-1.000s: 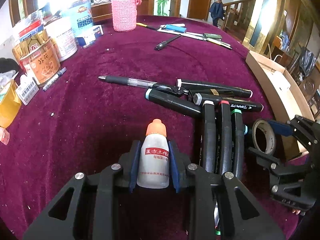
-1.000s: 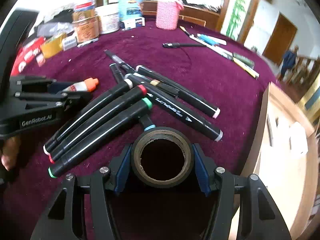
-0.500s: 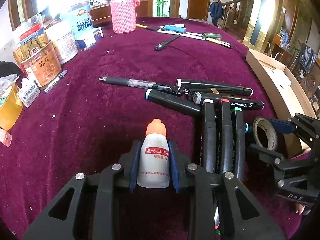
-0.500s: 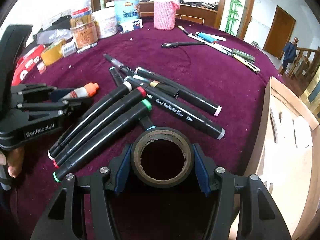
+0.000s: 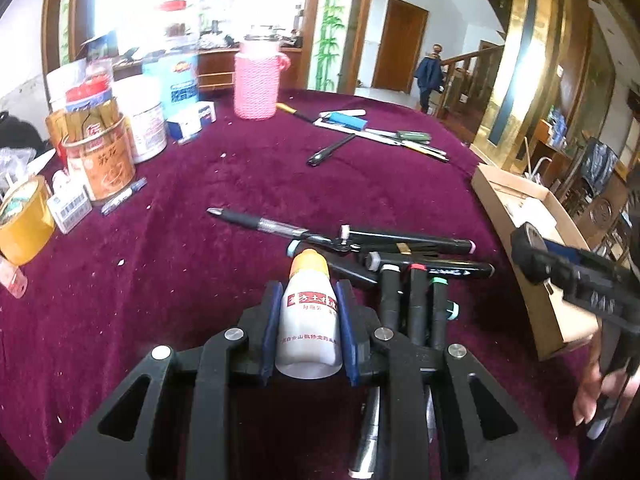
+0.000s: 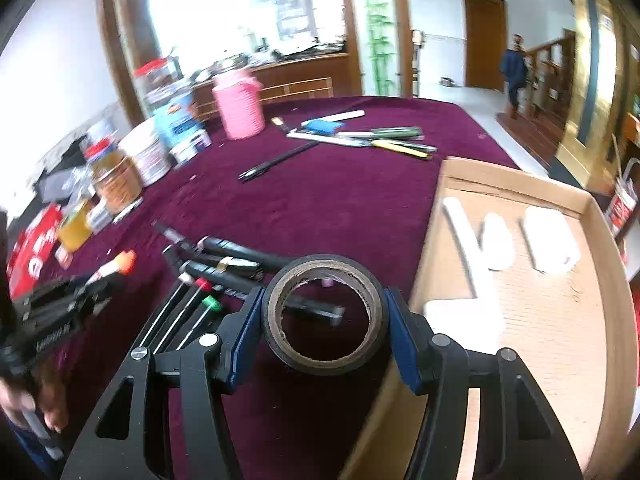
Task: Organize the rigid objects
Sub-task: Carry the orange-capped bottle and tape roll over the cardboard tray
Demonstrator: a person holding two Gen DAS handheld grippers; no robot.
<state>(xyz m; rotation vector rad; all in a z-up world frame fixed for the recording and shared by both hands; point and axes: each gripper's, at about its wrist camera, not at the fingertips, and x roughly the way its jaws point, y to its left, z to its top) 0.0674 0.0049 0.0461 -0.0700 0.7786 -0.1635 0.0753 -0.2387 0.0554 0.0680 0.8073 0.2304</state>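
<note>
A: While both tools are loaded, where do things stand?

B: The left gripper (image 5: 308,332) is clamped on a small white bottle (image 5: 308,320) with an orange cap, held above the maroon tablecloth (image 5: 160,280), just short of the pile of black markers (image 5: 412,304). The right gripper (image 6: 326,320) is clenched on a roll of dark tape (image 6: 325,314), pads pressing its outer rim on both sides. It hangs over the table edge right beside the cardboard box (image 6: 532,300).

A: So the box is the likely destination?

B: I'd judge so; several white items already lie in it. The tape looks closest to going in.

A: What could go wrong?

B: 3 things. The roll is round and gripped only across its rim, so a tilt of the wrist could let it pivot or slip, then roll off the table. The box wall stands near the jaws; a low approach could catch it and shove the box. And the bottle is smooth and tapered, so a loosened squeeze might drop it onto the markers and scatter them.
</note>
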